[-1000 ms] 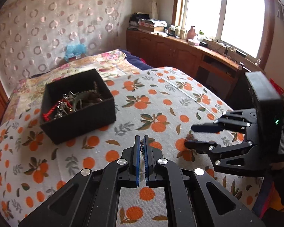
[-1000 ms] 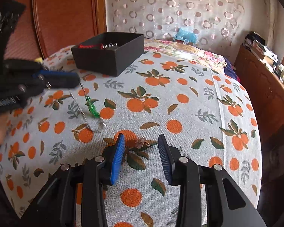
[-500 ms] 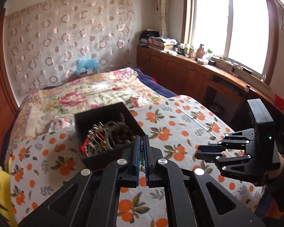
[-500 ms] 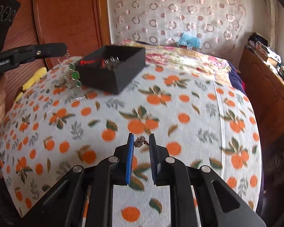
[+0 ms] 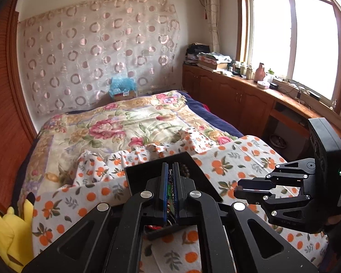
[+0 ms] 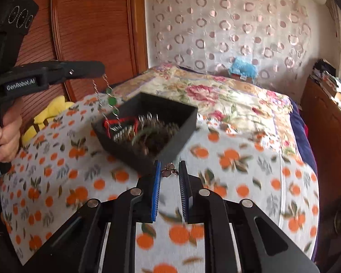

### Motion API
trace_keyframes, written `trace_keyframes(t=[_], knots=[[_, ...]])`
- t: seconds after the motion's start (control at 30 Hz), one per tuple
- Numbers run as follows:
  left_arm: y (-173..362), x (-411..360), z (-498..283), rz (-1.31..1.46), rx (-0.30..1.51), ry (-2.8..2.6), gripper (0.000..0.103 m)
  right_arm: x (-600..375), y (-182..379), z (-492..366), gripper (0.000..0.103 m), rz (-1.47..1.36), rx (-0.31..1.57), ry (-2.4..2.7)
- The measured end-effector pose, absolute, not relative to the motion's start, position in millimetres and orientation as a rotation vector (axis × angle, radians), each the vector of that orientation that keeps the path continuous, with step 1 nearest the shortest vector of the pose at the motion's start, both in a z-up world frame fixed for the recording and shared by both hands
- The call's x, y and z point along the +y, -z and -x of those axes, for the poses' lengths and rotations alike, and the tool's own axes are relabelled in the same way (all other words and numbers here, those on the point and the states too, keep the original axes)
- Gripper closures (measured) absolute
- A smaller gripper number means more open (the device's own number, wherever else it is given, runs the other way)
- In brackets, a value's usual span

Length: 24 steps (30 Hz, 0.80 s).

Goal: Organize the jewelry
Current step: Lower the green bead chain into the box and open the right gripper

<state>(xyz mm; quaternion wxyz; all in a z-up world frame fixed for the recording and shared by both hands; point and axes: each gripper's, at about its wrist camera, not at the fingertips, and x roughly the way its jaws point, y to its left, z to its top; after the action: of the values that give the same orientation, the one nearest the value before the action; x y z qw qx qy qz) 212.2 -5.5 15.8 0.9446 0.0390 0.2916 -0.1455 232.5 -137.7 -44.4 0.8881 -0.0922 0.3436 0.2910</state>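
A black box point(image 6: 170, 136) holding several jewelry pieces sits on the orange-print cloth point(image 6: 238, 159); it also shows in the left wrist view point(image 5: 197, 177). My left gripper point(image 5: 170, 170) is shut on a silver chain with green stones point(image 6: 110, 101), which hangs over the box's left edge. In the right wrist view the left gripper point(image 6: 97, 67) is seen from the side. My right gripper point(image 6: 169, 170) is shut on a small reddish earring point(image 6: 169, 170), just in front of the box's near corner. In the left wrist view the right gripper point(image 5: 241, 187) is at the right.
A floral quilt point(image 5: 125, 122) covers the bed behind the cloth. A yellow plush toy point(image 5: 11, 232) lies at the left edge. Wooden cabinets point(image 5: 227, 100) with clutter run under the window on the right. A wooden headboard panel point(image 6: 91, 22) stands at the left.
My left gripper lifted the green-stone chain off the cloth and carried it over the box. My right gripper closed on the earring, raised it and moved toward the box.
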Motion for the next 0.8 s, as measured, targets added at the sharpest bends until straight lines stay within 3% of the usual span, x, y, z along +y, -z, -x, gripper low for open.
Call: trace_keyframes(t=[0.47, 0.5, 0.6, 0.8], knots=[[1, 13, -252, -0.047, 0.634, 0.259, 0.100, -93, 35, -288, 0.085, 0.169, 0.683, -0.646], [1, 14, -253, -0.044, 0.636, 0.259, 0.100, -91, 36, -294, 0.083, 0.167, 0.686, -0.647], [4, 15, -256, -0.035, 0.643, 0.255, 0.100, -91, 38, -305, 0.057, 0.152, 0.689, -0.636], [6, 15, -267, -0.036, 0.652, 0.242, 0.100, -96, 44, -301, 0.057, 0.138, 0.702, -0.619]])
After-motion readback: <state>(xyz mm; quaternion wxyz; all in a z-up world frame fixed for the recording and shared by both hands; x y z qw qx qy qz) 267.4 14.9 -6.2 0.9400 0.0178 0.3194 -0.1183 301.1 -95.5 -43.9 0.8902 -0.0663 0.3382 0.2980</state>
